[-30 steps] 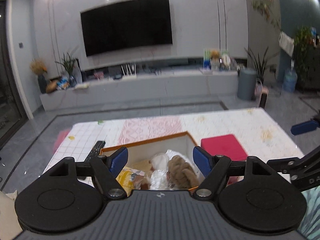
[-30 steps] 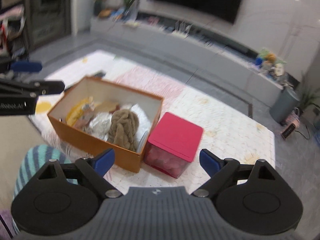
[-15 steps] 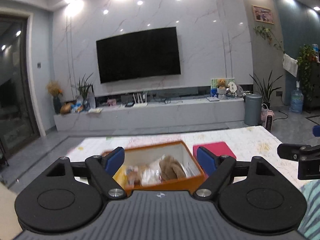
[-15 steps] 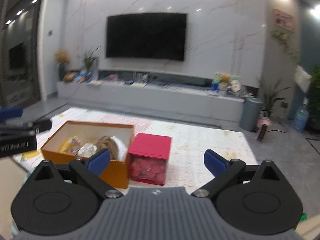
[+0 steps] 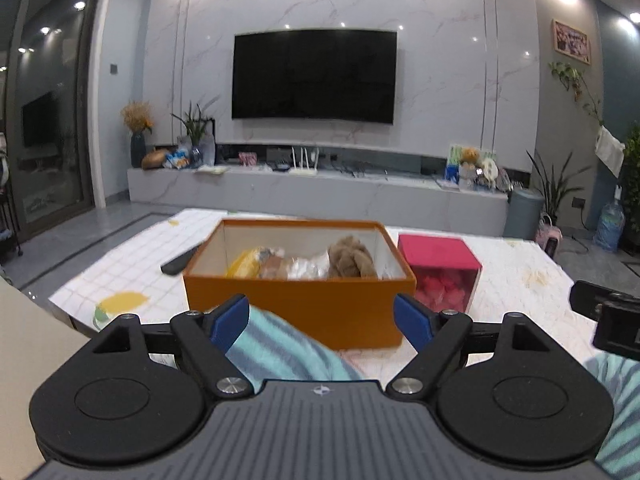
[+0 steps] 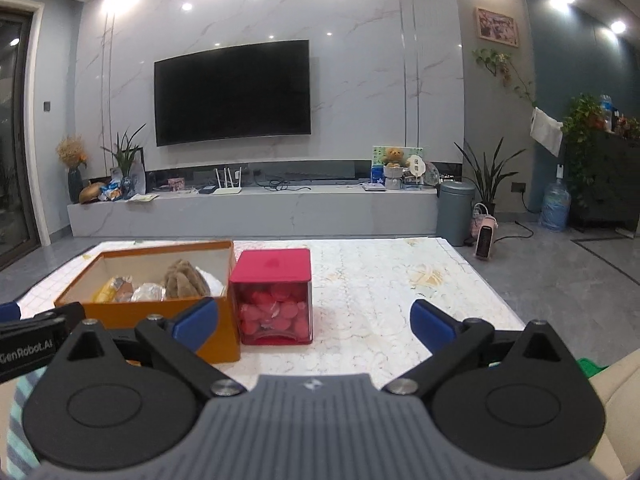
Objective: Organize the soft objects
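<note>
An orange open box (image 5: 296, 308) (image 6: 132, 314) stands on the patterned table top. Inside lie a brown knotted plush (image 5: 351, 258) (image 6: 184, 280), a yellow packet (image 5: 244, 264) and a shiny wrapped item (image 5: 308, 268). My left gripper (image 5: 322, 320) is open and empty, low in front of the box's near wall. My right gripper (image 6: 315, 322) is also open and empty, facing the box's right corner and the red-lidded clear cube (image 6: 274, 266) (image 5: 438, 250) beside it. Neither gripper touches anything.
A black remote (image 5: 178, 264) lies left of the box. Teal striped fabric (image 5: 280, 348) sits just under my left fingers, apparently a person's clothing. The cloth-covered table (image 6: 400, 280) stretches to the right. A TV wall, a low cabinet and a grey bin (image 6: 454, 212) are far behind.
Both grippers have dropped and drawn back from over the box toward the table's near edge. The views swung from looking down into it to looking level. Both jaws spread slightly wider.
</note>
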{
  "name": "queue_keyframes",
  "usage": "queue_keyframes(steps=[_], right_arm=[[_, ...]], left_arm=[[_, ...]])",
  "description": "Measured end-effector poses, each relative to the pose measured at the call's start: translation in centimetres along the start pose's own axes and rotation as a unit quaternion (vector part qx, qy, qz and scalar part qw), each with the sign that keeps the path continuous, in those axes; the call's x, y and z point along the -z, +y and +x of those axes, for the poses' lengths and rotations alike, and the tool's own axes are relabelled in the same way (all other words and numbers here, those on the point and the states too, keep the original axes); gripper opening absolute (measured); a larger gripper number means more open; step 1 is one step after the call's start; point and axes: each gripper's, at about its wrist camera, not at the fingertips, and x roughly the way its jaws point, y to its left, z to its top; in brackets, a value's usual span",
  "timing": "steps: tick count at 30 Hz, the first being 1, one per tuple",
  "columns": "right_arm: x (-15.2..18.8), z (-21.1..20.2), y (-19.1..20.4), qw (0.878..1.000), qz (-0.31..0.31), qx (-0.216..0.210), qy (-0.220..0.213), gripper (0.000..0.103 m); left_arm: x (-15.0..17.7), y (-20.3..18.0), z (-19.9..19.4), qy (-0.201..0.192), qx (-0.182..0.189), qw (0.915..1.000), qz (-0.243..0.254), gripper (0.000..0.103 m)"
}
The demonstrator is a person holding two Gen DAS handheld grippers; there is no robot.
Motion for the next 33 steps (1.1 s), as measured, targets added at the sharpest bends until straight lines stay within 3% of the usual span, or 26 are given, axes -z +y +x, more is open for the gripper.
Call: queue_keyframes(steps=[8,33], right_arm=[[1.1,0.2,1.0,1.000,-0.017,-0.006,0.014,0.100],[1.7,0.9,0.0,0.999,0.009,-0.006,0.040,0.100]], left_arm=[[2.1,-0.1,0.4,0.040,-0.001,0.9992,0.006,0.096],[2.0,-0.7,0.1,0.043,0.000,0.9990,0.015,0.096]])
